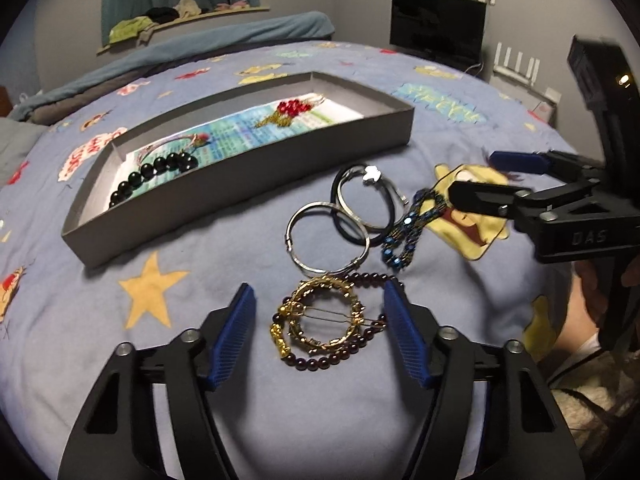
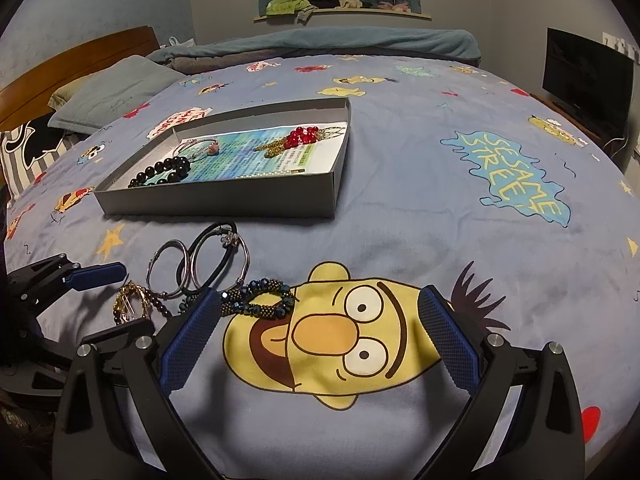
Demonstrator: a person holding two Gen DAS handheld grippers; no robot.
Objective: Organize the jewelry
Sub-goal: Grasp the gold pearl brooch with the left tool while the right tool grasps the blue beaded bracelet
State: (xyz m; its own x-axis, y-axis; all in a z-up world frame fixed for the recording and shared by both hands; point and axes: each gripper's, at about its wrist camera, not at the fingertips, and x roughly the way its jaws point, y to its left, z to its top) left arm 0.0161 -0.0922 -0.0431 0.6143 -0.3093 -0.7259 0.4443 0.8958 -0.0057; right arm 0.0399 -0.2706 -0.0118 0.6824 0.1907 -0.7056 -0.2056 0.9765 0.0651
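Observation:
A grey shallow box (image 1: 248,196) (image 2: 224,200) lies on the bed and holds a black bead bracelet (image 1: 154,174), a thin bangle with a pink charm (image 2: 200,146) and a red bead piece (image 1: 294,108). Loose jewelry lies in front of it: a gold ring hair clip (image 1: 326,314) on a dark red bead bracelet (image 1: 340,354), two silver bangles (image 1: 328,236), a black band (image 1: 362,204) and a blue beaded bracelet (image 1: 404,232) (image 2: 260,298). My left gripper (image 1: 320,300) is open around the gold clip. My right gripper (image 2: 316,312) (image 1: 468,174) is open beside the blue bracelet.
The bedspread (image 2: 400,220) is blue with cartoon prints. Pillows (image 2: 108,96) and a wooden headboard (image 2: 60,68) are at the left. A dark screen (image 2: 586,80) stands at the right. A shelf with clothes (image 2: 340,6) runs along the far wall.

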